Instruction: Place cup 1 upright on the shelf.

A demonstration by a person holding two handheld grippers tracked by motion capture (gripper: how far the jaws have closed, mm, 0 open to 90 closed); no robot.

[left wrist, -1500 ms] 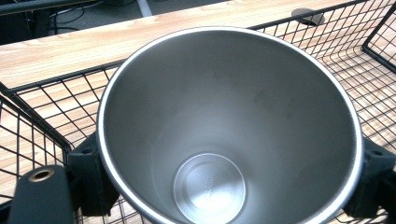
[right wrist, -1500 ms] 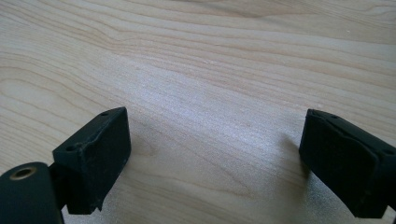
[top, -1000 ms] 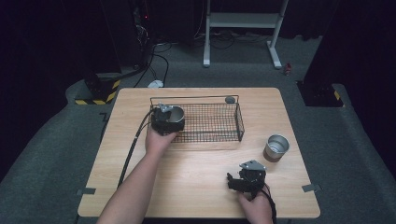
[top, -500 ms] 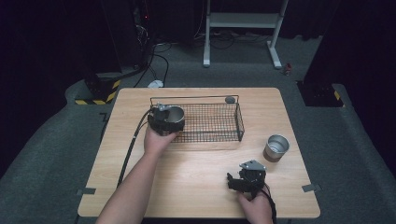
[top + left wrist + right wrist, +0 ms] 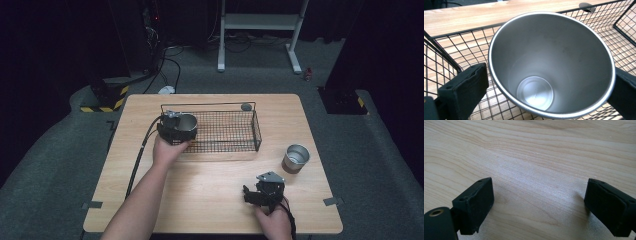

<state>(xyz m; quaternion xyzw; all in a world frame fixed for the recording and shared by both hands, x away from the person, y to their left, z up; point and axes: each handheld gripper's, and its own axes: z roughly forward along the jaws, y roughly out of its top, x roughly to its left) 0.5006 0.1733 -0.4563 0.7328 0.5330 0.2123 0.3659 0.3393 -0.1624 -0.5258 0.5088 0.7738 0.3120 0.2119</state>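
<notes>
**Cup set in the basket, one more out to the right**

Now, your wooden table [image 5: 210,200] carries a black wire basket [image 5: 235,107], and the steel cup [image 5: 551,62] stands upright in its left end. Your left gripper [image 5: 175,131] has just spread its jaws; they flank the cup, the left one clear of its wall. The second steel cup [image 5: 296,158] stands outside the basket, nearer your right gripper [image 5: 262,191], which rests spread wide and empty just short of it.
</notes>
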